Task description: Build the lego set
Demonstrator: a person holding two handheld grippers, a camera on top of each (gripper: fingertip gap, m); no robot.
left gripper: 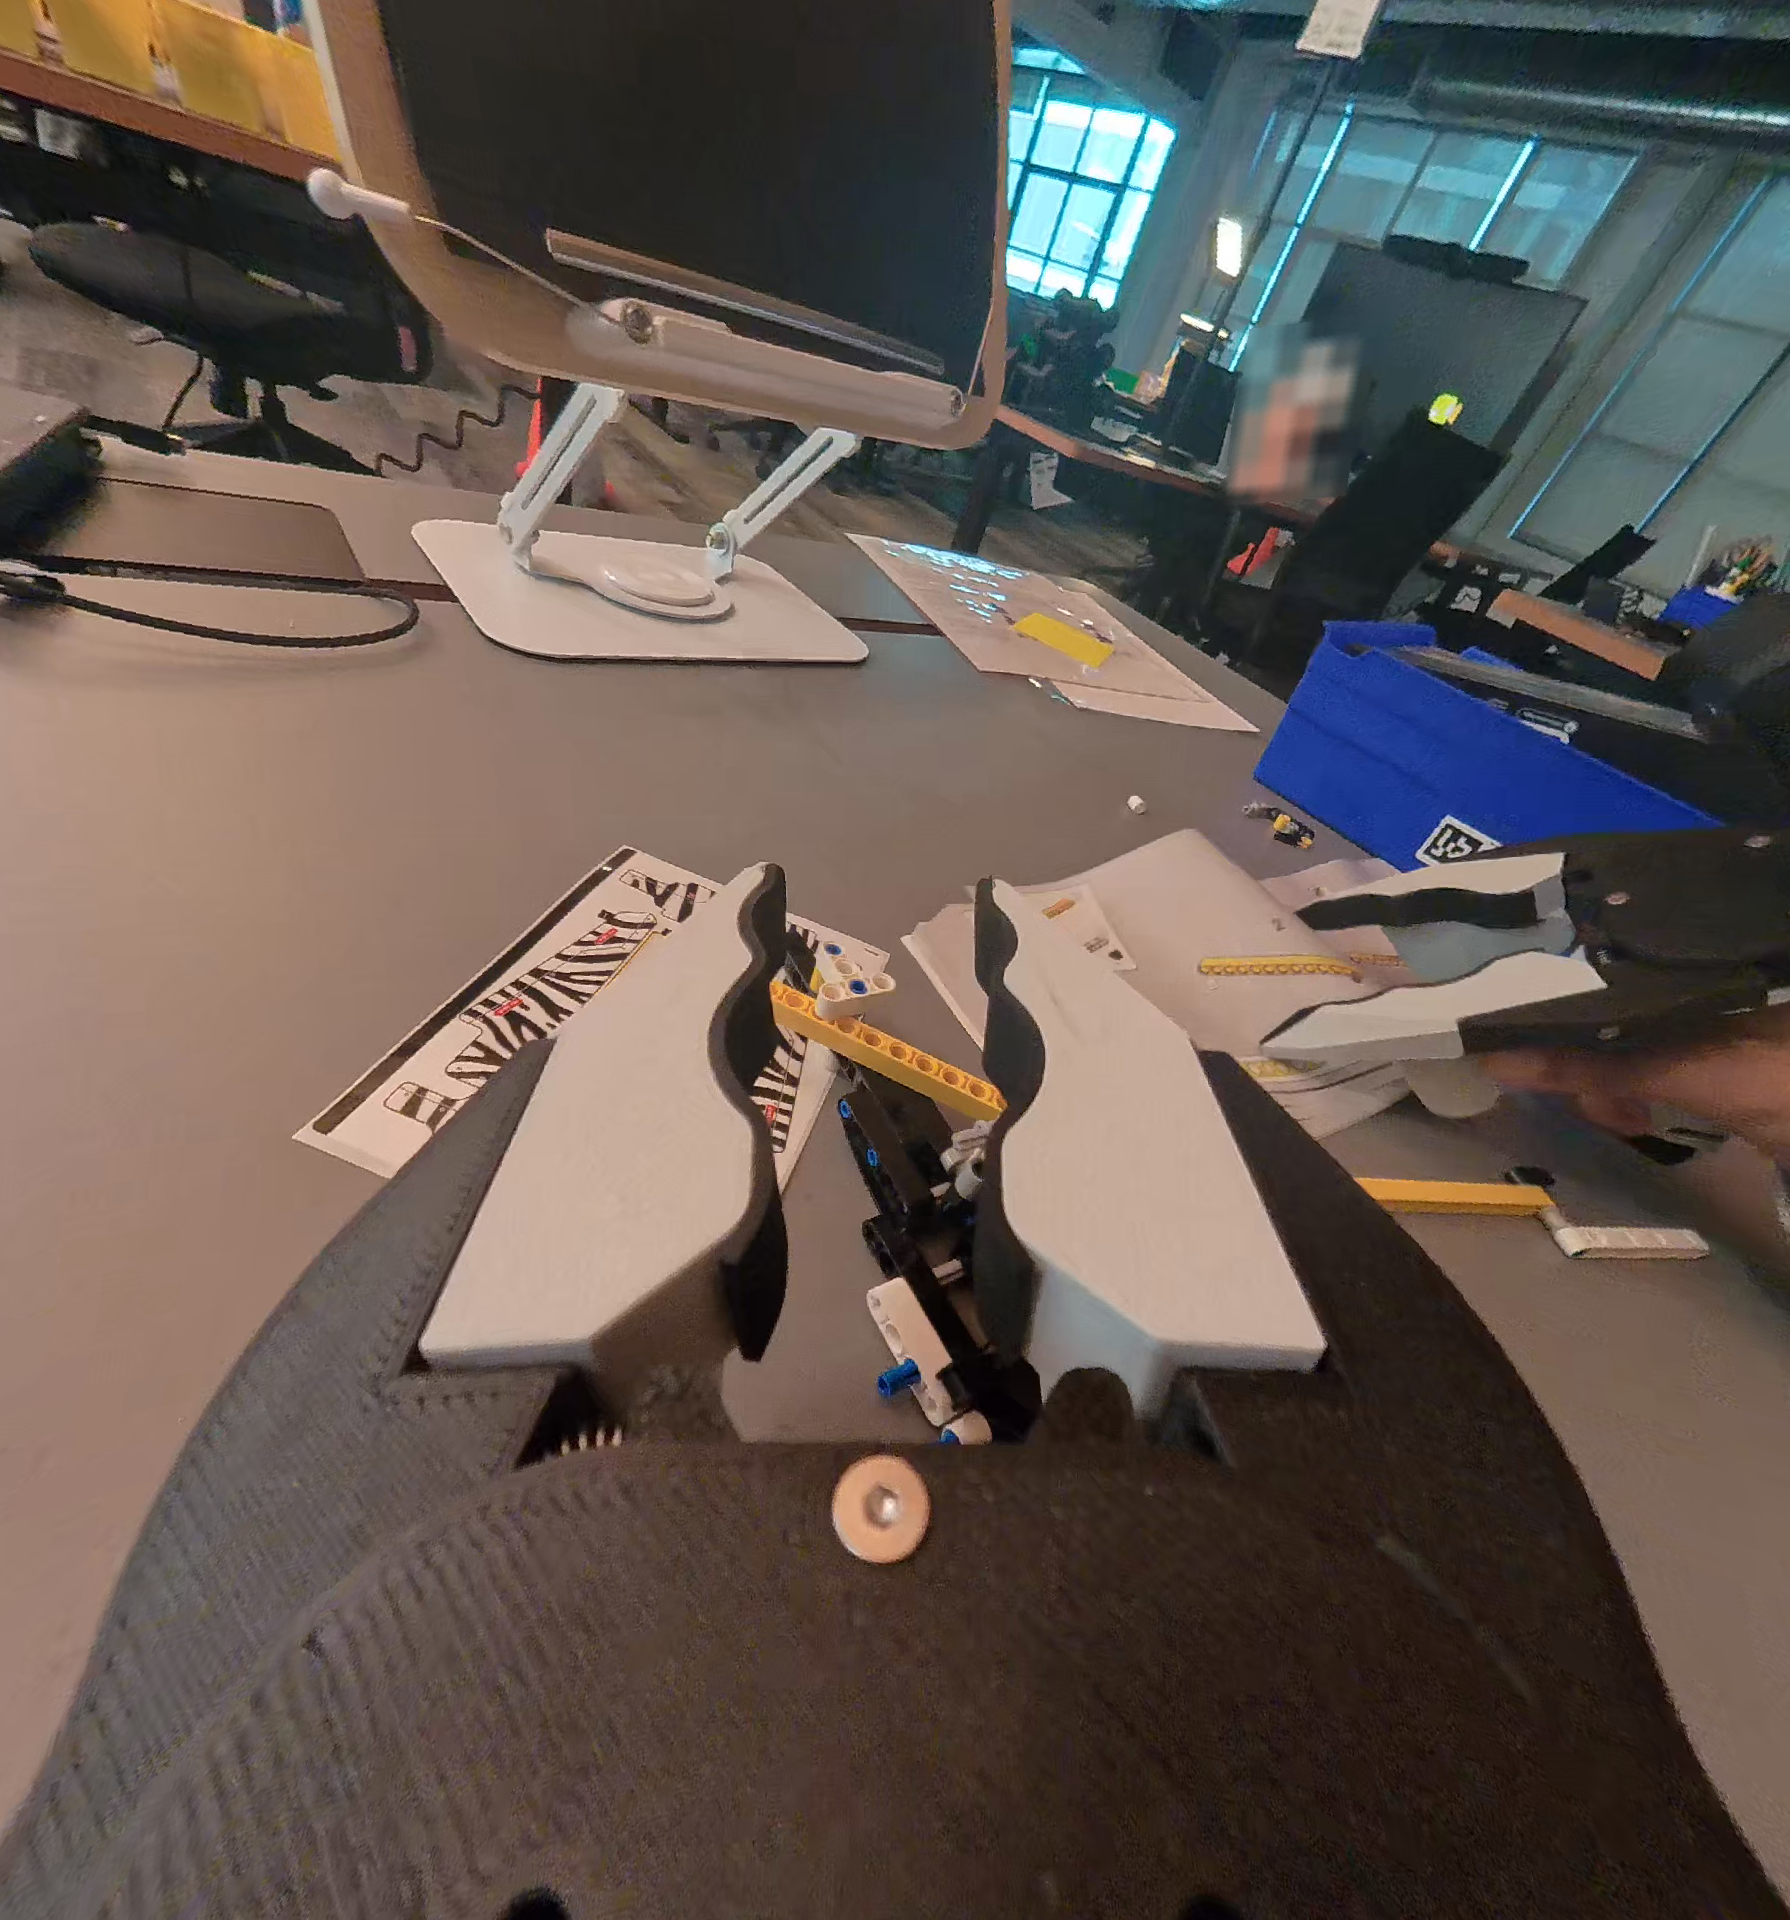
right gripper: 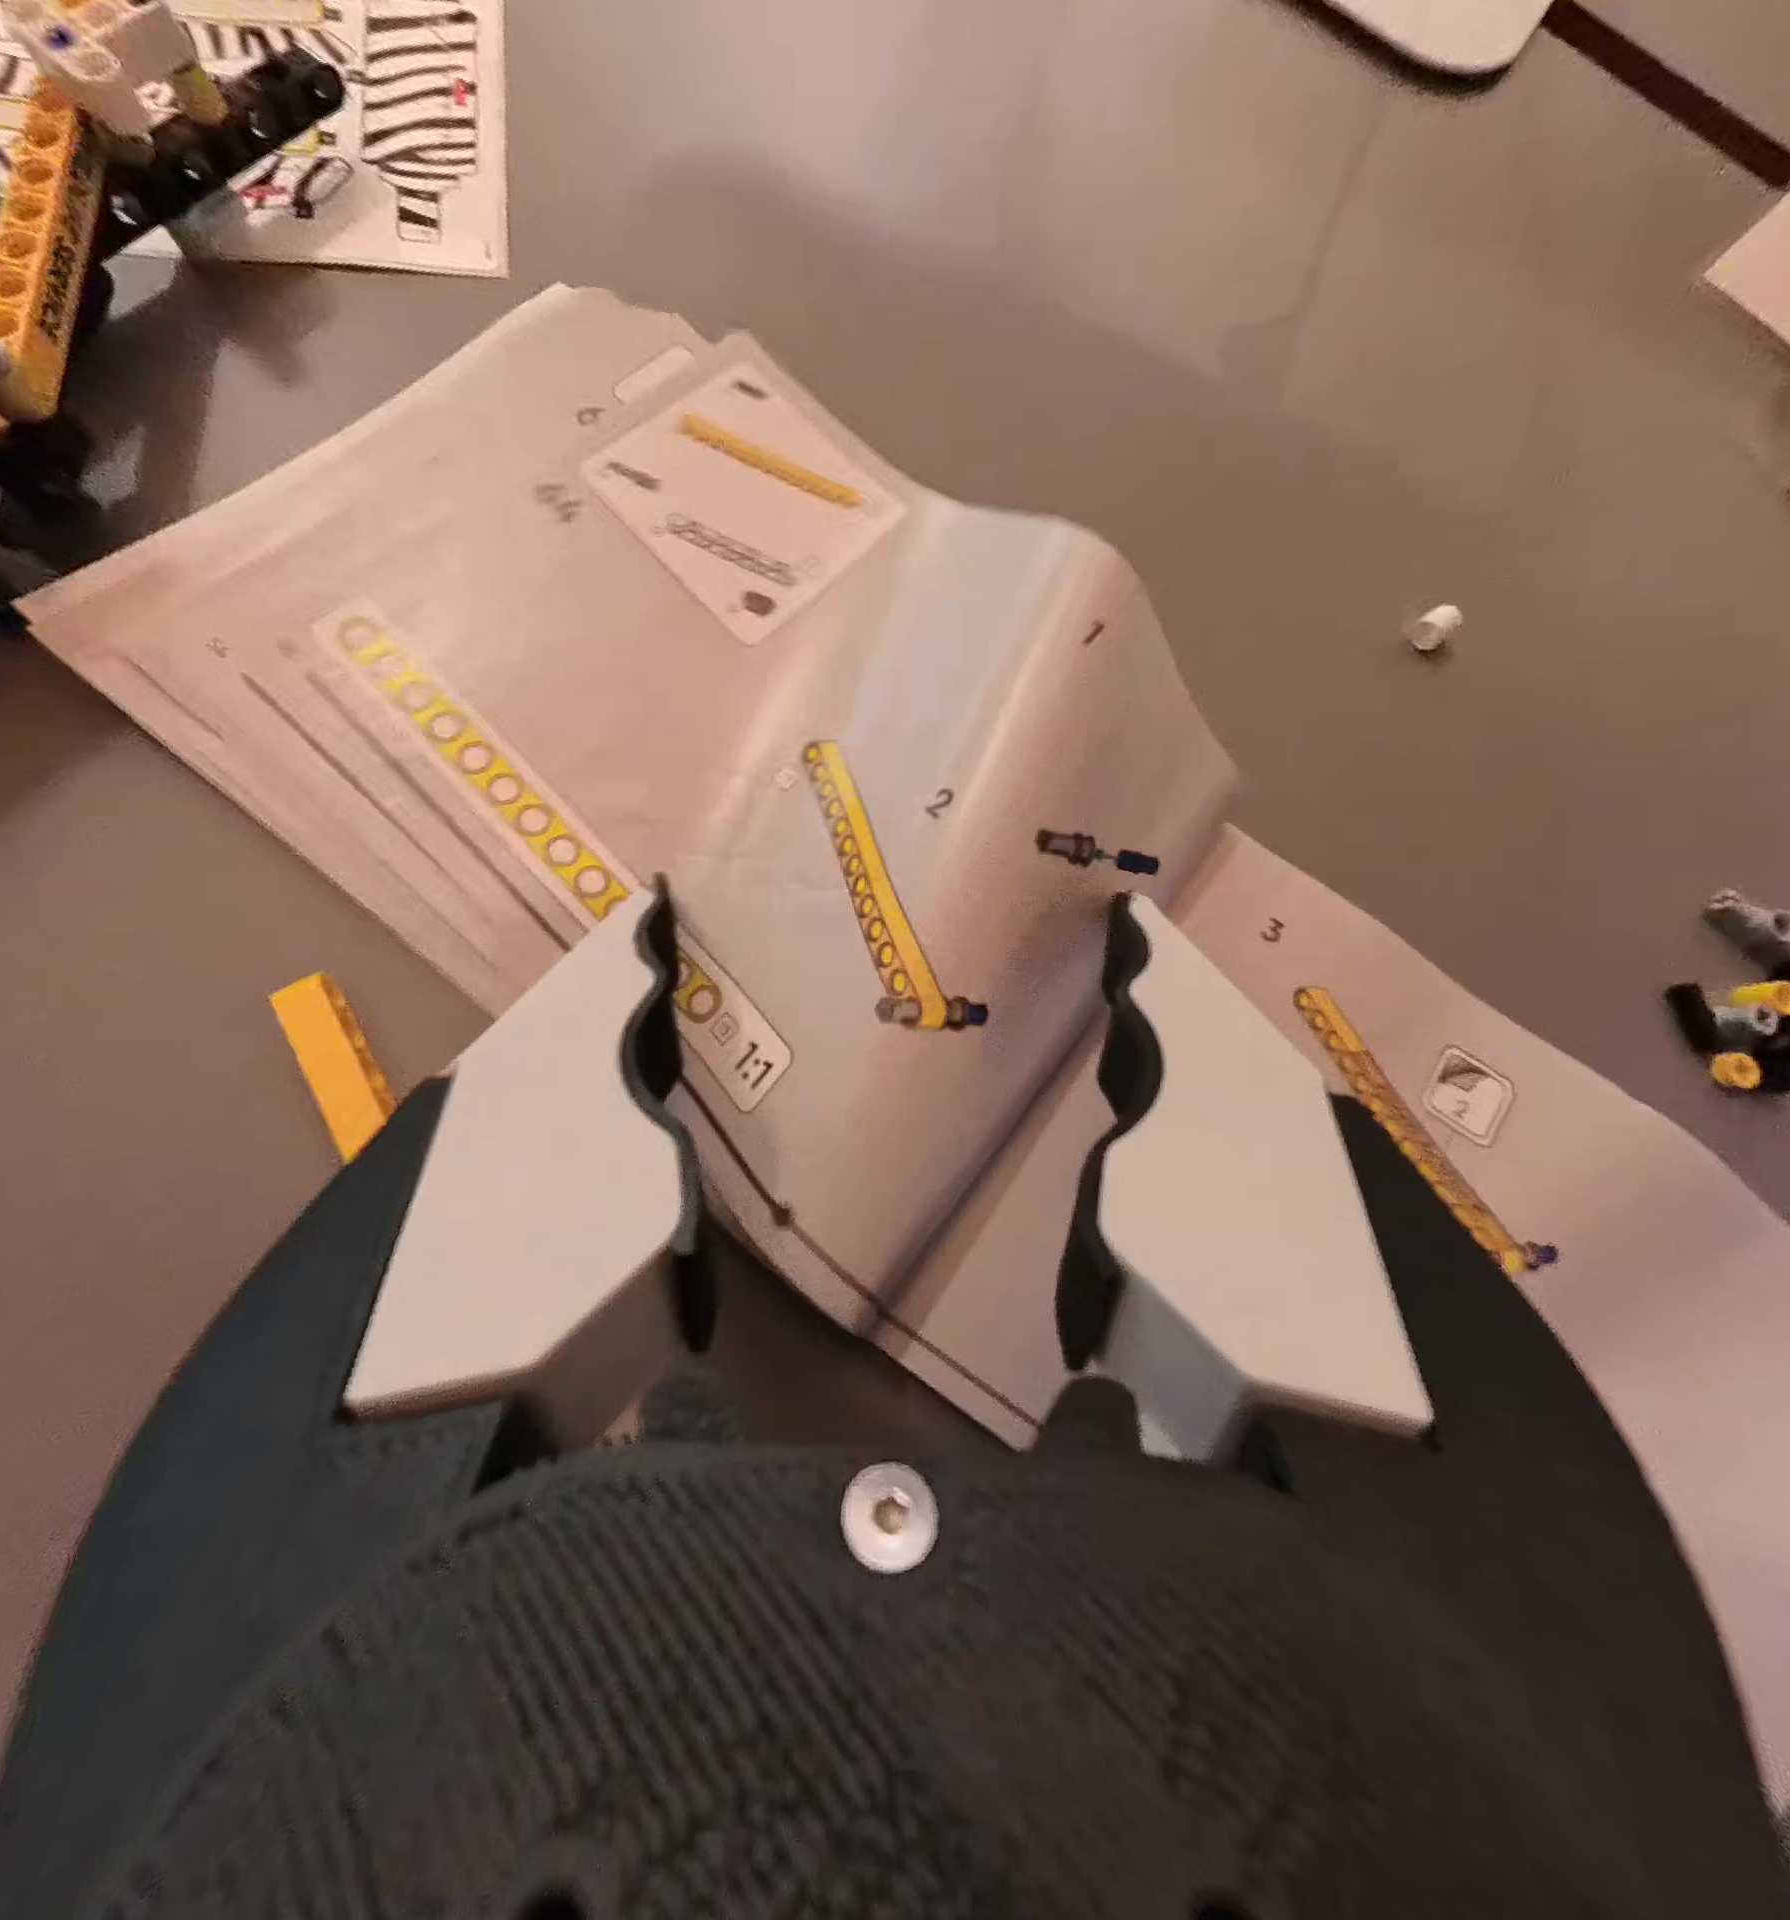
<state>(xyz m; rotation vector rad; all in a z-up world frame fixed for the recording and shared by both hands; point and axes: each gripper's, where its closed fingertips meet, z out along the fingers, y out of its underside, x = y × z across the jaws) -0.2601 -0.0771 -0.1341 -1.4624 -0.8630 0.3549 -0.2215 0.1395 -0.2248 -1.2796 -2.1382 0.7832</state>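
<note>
A partly built lego assembly (left gripper: pixel 912 1174) of black beams, a long yellow beam and white pieces lies between the fingers of my left gripper (left gripper: pixel 875 881). The jaws stand apart, with table showing between the left finger and the assembly. The assembly also shows at the top left of the right wrist view (right gripper: pixel 39 208). My right gripper (right gripper: pixel 889 899) is open and empty above the open instruction booklet (right gripper: pixel 870 623). It shows at the right of the left wrist view (left gripper: pixel 1286 977), held by a hand.
A loose yellow beam (right gripper: pixel 330 1060) lies left of my right gripper. A small white piece (right gripper: pixel 1433 627), a grey piece (right gripper: pixel 1753 920) and a black-and-yellow sub-assembly (right gripper: pixel 1748 1029) lie to the right. A zebra sticker sheet (left gripper: pixel 517 1018), a tablet stand (left gripper: pixel 642 603) and a blue bin (left gripper: pixel 1442 769) surround the work area. My left tips are about 40 centimetres from the black-and-yellow sub-assembly (right gripper: pixel 1748 1029), my right tips only 15 centimetres.
</note>
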